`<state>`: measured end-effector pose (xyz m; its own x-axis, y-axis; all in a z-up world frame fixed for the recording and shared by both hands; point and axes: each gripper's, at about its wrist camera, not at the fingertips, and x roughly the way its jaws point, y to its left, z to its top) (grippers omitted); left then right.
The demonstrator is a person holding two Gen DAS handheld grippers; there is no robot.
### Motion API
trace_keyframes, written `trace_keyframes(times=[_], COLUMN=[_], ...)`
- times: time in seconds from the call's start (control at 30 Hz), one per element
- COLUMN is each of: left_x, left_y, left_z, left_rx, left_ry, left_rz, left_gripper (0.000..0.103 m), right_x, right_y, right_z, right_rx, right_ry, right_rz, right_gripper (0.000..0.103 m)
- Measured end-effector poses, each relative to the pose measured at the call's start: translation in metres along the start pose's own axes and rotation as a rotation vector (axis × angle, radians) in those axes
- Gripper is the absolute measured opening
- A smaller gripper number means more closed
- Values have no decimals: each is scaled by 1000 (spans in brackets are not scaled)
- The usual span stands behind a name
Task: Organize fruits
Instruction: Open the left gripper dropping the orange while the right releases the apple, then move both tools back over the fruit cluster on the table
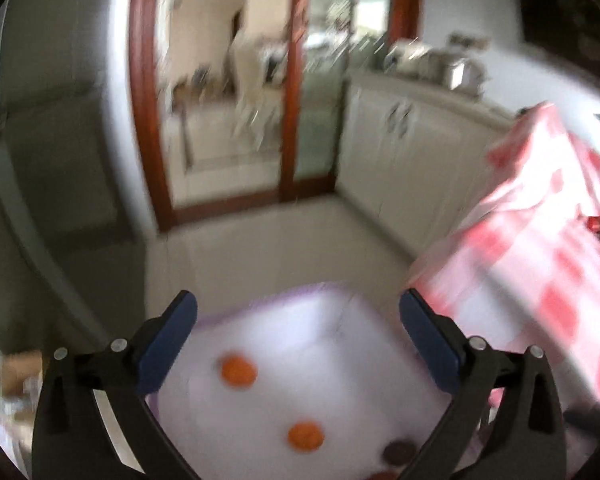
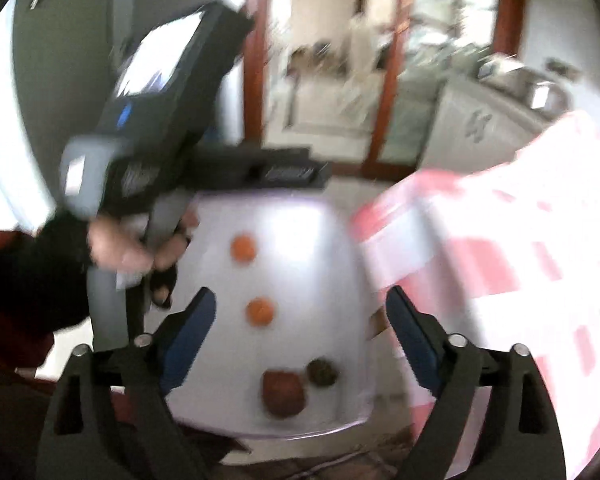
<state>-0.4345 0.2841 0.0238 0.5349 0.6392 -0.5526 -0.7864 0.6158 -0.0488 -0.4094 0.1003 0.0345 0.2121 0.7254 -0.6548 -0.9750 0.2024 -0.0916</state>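
Left claw (image 1: 298, 334) jaws wide apart, empty, above the white bin (image 2: 324, 232) – two oranges (image 2: 260, 311), a brown fruit (image 2: 283, 394) and a dark one (image 2: 322, 371) inside it – right claw (image 2: 300, 330) likewise spread, empty; checked tabletop (image 2: 520, 272) right of bin.

Black tongs (image 1: 298, 322), blue pads (image 1: 168, 344), silver screws

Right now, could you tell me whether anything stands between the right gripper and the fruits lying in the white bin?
Nothing visible does. The right gripper is open and empty above the white bin, with the nearer orange fruit in plain sight between its fingers. The left gripper is off to the side, over the bin's far left rim.
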Motion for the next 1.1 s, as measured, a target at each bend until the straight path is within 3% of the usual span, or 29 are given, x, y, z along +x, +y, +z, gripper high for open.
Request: trace_keyframes(times=[0.07,0.2,0.3,0.43,0.57,0.7,0.97,1.1], left_x=[-20,-37,-39,-30,-6,21,53,66], left_y=[-31,-99,-152,-229,-313,-401,-490,-500], left_z=[14,32,42,43,27,8,4,8], left_rx=[83,200,228,285,398,496,468,427], left_ry=[-76,-110,-102,-34,56,149,271,311], left_rz=[-66,-210,-336,-473,-543,-604,-661,-692], left_gripper=[102,102,101,101,101,101,101,101], right_x=[-24,-61,-86,-116,-148,-163,-179,-179], right_y=[-22,-69,-115,-182,-245,-301,-389,-426], right_z=[7,-1,-19,-56,-96,-132,-178,-194], right_rx=[44,149,280,503,704,866,1073,1137], right_ry=[-76,-177,-209,-215,-219,-201,-161,-148], right_rz=[-100,-297,-431,-541,-655,-717,-821,-839], right_gripper=[87,87,88,88,88,88,88,88])
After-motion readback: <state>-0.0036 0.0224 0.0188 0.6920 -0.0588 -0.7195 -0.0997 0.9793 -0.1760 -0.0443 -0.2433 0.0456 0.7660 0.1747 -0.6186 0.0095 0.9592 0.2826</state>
